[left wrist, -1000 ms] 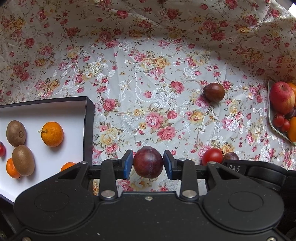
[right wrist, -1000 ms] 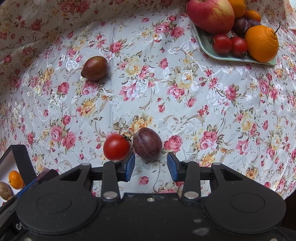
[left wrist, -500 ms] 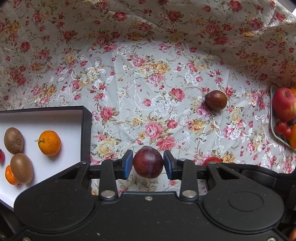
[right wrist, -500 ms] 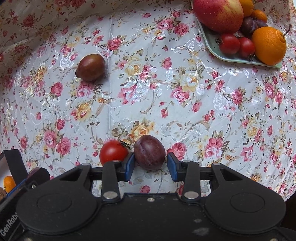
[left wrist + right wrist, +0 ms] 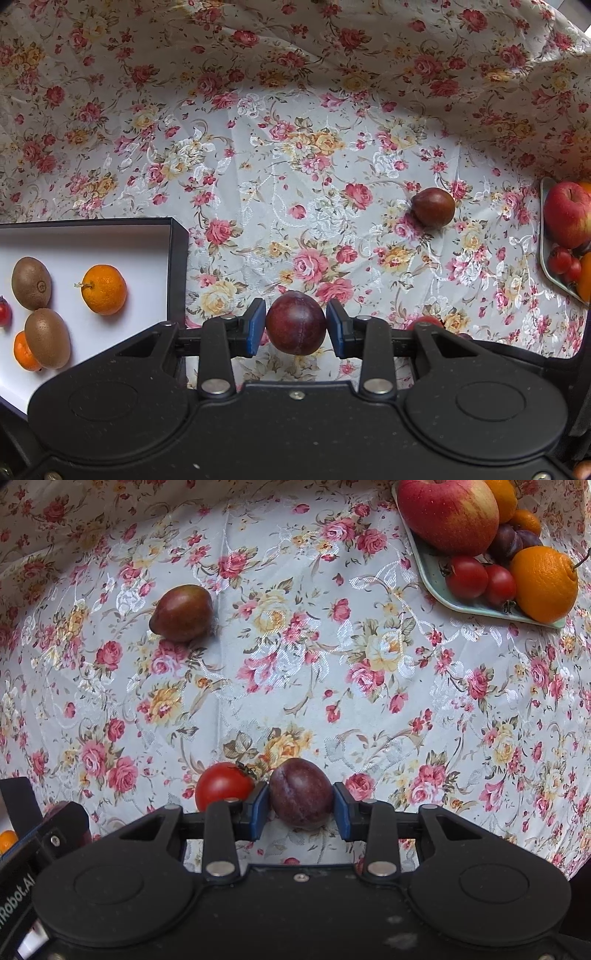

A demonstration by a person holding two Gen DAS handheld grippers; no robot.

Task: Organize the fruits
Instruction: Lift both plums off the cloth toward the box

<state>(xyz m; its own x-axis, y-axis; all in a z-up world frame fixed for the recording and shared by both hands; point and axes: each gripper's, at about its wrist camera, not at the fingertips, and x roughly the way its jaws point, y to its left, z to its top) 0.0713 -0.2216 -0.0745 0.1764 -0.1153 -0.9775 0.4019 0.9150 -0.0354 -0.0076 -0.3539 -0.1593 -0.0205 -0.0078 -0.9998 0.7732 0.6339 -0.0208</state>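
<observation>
Two plums clamped now: left gripper (image 5: 296, 323) grips one plum (image 5: 296, 322), right gripper (image 5: 301, 805) just closed on another plum (image 5: 300, 798). I'm worried its left finger nudges the tomato (image 5: 222, 788) touching at 9 o'clock, rolling it across the counter (image 5: 332, 686).

A floral tablecloth (image 5: 295, 166) of pink and yellow roses on white spreads ahead of the fingers, creased and rising at its far edge, evenly lit.

Each matte black hand-held gripper (image 5: 296, 325) has blue fingertip pads (image 5: 258, 806) and silver rivets.
</observation>
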